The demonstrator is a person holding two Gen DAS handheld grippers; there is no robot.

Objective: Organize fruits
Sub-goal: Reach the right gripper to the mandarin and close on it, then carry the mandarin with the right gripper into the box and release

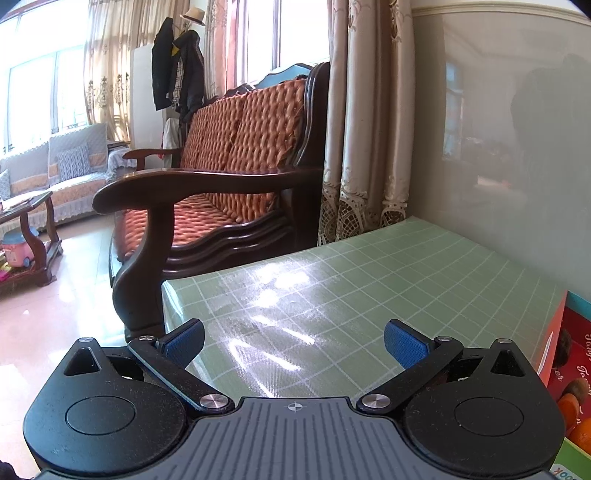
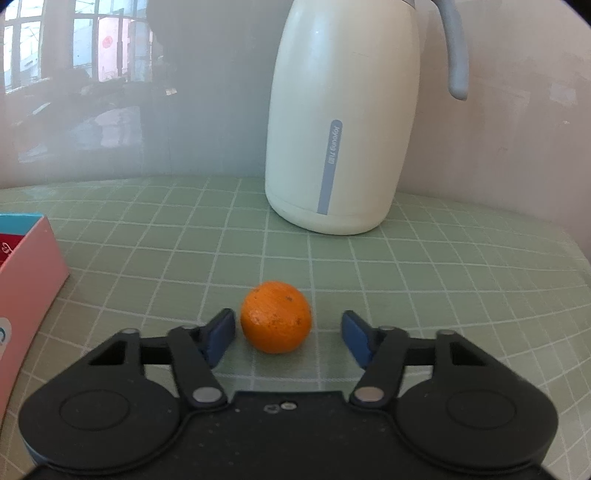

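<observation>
A wooden armchair (image 1: pixel 221 177) with woven orange cushions stands just beyond the far edge of the counter (image 1: pixel 369 280), which wears a green grid-patterned cloth. Behind the armchair, bright windows (image 1: pixel 280 33) let in daylight, flanked by beige lace-trimmed curtains (image 1: pixel 369 129). To the armchair's left, dark jackets and a hat hang on a coat stand (image 1: pixel 181 66); farther left sit a grey-covered sofa (image 1: pixel 55 170) and a dark coffee table (image 1: pixel 29 236) on a glossy pale floor (image 1: pixel 66 314). A glossy grey wall (image 1: pixel 498 129) rises right of the curtains.

1 orange (image 2: pixel 276 316); 1 jug (image 2: pixel 341 122); 1 box (image 2: pixel 26 295); 1 sofa (image 1: pixel 229 155)
</observation>
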